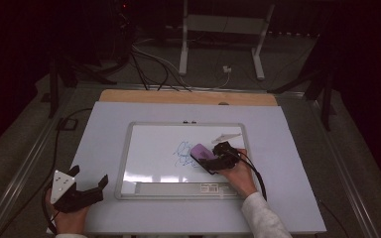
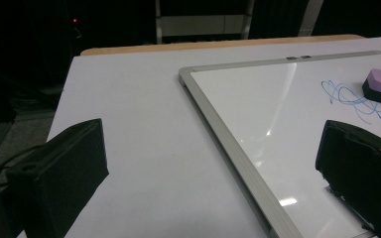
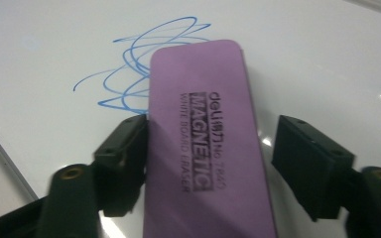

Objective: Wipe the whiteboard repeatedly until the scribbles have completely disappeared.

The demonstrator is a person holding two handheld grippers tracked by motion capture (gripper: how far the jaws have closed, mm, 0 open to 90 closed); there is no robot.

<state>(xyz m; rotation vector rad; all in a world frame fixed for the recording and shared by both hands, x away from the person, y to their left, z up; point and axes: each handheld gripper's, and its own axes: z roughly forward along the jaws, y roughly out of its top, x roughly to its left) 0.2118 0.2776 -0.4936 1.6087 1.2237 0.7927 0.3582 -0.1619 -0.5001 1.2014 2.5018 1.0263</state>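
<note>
The right gripper's [image 3: 211, 153] fingers [image 3: 124, 148] stand apart around the purple whiteboard eraser [image 3: 203, 144], one touching its edge, the other clear. The eraser lies on the whiteboard [image 1: 149, 148], partly over the blue scribble [image 3: 134, 64]. Left of the whiteboard, the left gripper's [image 1: 87, 181] fingers are spread wide over the white tabletop [image 1: 99, 139], holding nothing.

Dim lab: cables [image 1: 151, 62], rig stands [image 1: 222, 29]
</note>
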